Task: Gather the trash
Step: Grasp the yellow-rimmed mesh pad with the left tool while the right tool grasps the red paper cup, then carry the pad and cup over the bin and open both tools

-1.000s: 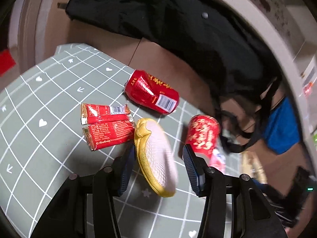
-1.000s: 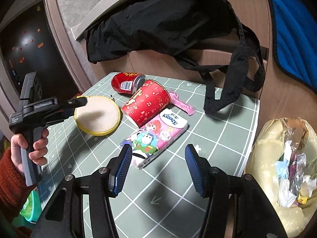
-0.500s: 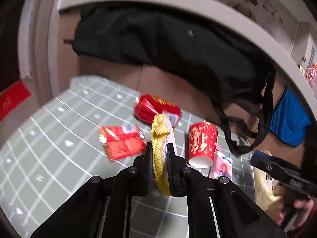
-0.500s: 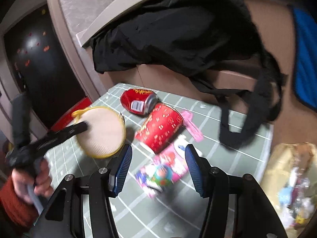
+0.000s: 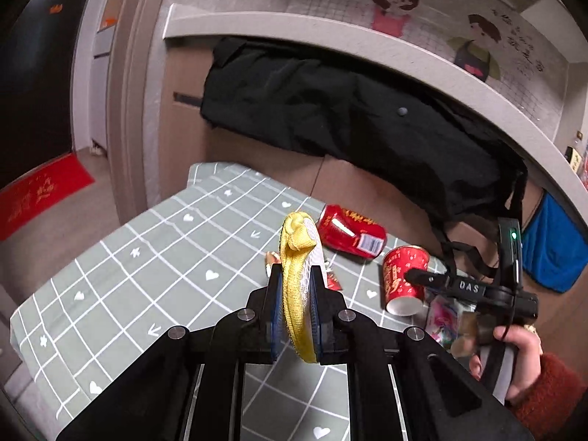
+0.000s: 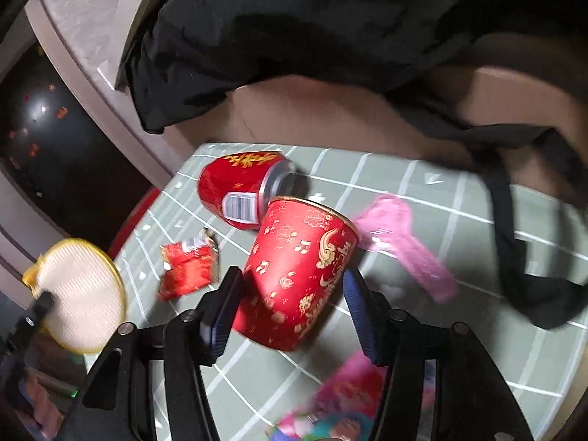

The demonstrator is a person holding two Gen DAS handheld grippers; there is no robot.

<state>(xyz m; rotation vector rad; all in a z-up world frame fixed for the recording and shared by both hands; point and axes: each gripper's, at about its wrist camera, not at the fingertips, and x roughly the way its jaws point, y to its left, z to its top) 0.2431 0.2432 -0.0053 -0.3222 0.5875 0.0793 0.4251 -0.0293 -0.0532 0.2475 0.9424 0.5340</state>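
The left wrist view shows the left gripper pinching a round white mesh pad with a yellow fabric rim edge-on between its blue-padded fingers, lifted above the grey-green tablecloth with white grid lines and hearts. Only this view takes in the right gripper from the side, its tip against a red paper cup with gold patterns lying on the cloth. The right wrist view shows what that angle misses: the right gripper's fingers are spread, one on each side of the cup, not visibly squeezing it, and the pad appears face-on at far left. A red drink can on its side lies just behind the cup, a crumpled red snack wrapper to its left, a blurred pink plastic piece to its right. A colourful cartoon tissue pack is cut off and smeared at the bottom. In the left view the pad hides most of the wrapper. A black cloth bag hangs behind the table.
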